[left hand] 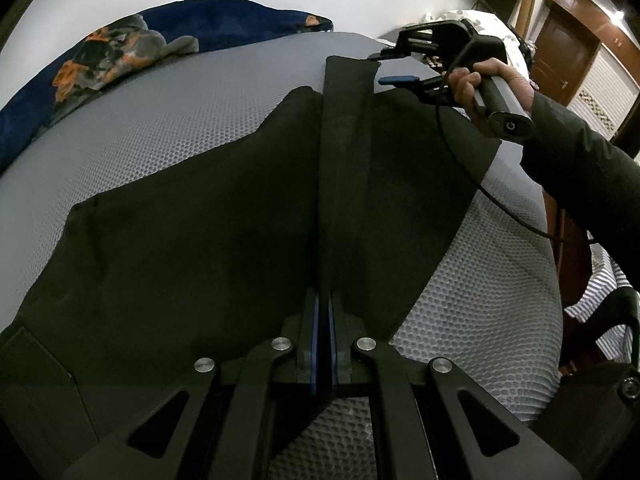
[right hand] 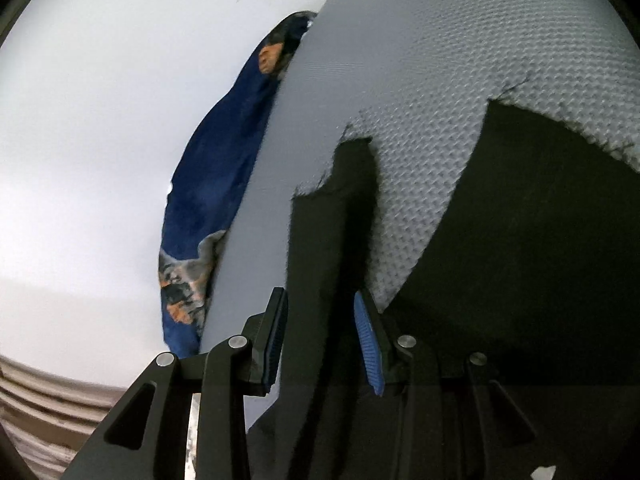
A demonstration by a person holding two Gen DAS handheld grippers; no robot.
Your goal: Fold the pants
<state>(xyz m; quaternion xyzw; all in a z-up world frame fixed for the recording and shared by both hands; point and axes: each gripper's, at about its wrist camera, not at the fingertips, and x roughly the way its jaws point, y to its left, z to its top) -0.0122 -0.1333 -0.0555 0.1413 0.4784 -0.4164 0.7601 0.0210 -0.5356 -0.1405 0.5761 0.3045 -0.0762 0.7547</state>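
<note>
Black pants [left hand: 192, 240] lie spread on a grey honeycomb mattress [left hand: 160, 120]. My left gripper [left hand: 323, 320] is shut on a taut edge of the pants that runs as a raised black strip [left hand: 344, 132] to the far end. My right gripper [left hand: 394, 67], seen in the left wrist view held by a hand, is open at the strip's far end. In the right wrist view the right gripper [right hand: 320, 332] stands open with the black cloth [right hand: 320, 260] between its blue pads [right hand: 368, 344], not pinched.
A blue, orange and grey blanket [left hand: 120, 48] lies bunched at the mattress's far left by the white wall; it also shows in the right wrist view [right hand: 208, 208]. A wooden door and cabinets [left hand: 568, 40] stand at the right. A cable [left hand: 492, 196] hangs from the right gripper.
</note>
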